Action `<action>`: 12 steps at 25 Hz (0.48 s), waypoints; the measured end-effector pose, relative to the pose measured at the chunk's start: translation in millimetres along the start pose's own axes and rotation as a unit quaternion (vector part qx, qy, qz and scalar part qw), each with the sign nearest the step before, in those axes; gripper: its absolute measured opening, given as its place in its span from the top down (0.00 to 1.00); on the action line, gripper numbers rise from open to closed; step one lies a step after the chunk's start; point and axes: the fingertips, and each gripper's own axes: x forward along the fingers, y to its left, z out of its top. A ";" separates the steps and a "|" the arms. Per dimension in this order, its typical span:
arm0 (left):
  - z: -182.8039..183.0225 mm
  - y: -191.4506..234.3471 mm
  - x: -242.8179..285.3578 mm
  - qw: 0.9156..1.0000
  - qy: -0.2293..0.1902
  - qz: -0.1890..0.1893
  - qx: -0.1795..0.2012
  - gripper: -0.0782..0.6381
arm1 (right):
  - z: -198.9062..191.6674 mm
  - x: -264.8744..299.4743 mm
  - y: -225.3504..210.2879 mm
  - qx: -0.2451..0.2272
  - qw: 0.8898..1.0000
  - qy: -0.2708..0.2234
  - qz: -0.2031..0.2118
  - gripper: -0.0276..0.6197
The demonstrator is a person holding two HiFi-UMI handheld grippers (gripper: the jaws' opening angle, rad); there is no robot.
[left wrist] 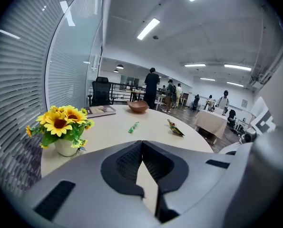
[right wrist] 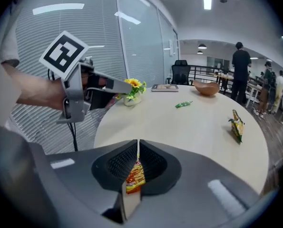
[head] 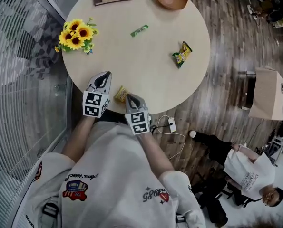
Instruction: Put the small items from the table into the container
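The small flat yellow-orange snack packet with red print (head: pixel 121 94) lies at the near edge of the round beige tabletop (head: pixel 146 70), lower centre of the head view, between the left gripper (head: pixel 102 78) and the right gripper (head: pixel 131 99), both with fingers closed together, gripping nothing.

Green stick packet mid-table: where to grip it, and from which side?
Grip the green stick packet at its middle, with the jaws across its narrow width, coming straight down from above. It lies flat on the table, long, thin and slanted, with bare tabletop all round. A side approach would probably just push it along.
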 end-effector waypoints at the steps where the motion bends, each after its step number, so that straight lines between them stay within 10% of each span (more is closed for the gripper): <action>1: -1.1 4.8 3.7 1.000 0.004 0.004 -0.003 0.88 | -7.7 5.9 0.5 -0.007 1.000 0.017 0.012 0.95; 12: -5.7 34.2 5.5 0.996 0.025 0.065 -0.047 0.88 | -58.2 61.4 10.1 -0.112 0.981 0.125 0.102 0.41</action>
